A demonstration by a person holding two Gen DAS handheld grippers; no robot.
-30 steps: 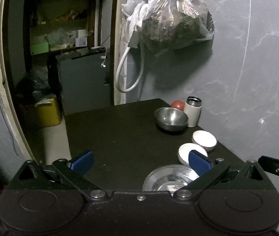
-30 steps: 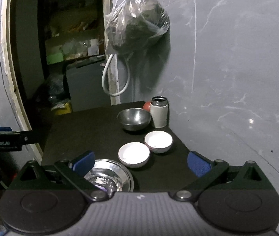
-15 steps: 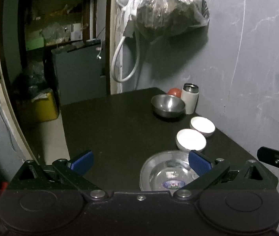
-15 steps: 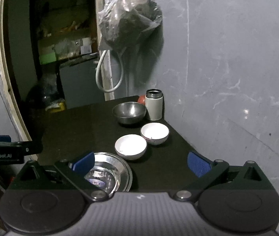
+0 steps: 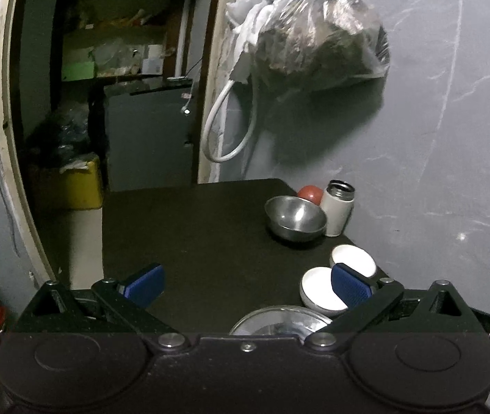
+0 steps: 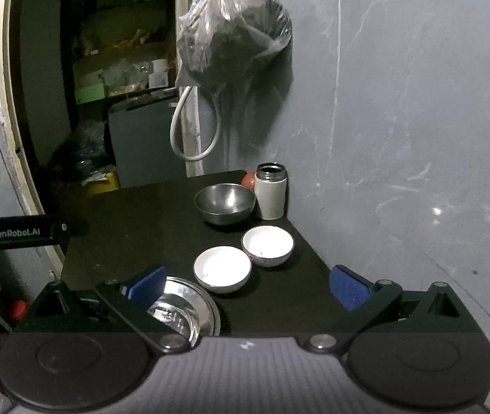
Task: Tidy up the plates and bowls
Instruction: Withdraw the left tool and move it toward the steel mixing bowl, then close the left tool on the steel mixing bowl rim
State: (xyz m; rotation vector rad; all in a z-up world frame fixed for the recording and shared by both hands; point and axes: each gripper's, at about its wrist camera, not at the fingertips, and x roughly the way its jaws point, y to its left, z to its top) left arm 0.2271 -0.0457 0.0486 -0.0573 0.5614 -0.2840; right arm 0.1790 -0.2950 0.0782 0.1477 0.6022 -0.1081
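Note:
On the black table point(image 6: 141, 220) stand a steel bowl point(image 6: 224, 203) at the back, two white bowls point(image 6: 222, 268) point(image 6: 268, 245) in front of it, and a shiny steel plate point(image 6: 184, 310) at the near edge. My right gripper point(image 6: 246, 286) hovers open over the near edge, its left finger above the plate. In the left wrist view the steel bowl point(image 5: 295, 218), the white bowls point(image 5: 320, 291) point(image 5: 353, 258) and the plate point(image 5: 276, 321) lie to the right. My left gripper point(image 5: 246, 284) is open and holds nothing.
A white flask point(image 6: 270, 191) and a red ball point(image 6: 249, 179) stand by the grey wall behind the steel bowl. A bag of goods point(image 6: 234, 31) and a white hose point(image 6: 193, 127) hang above the table's far end. A doorway with a yellow bin point(image 5: 75, 183) lies to the left.
Both cameras have shifted forward and down a little toward the table since half a second ago. The dishes look nearer and none has moved; both grippers stay open.

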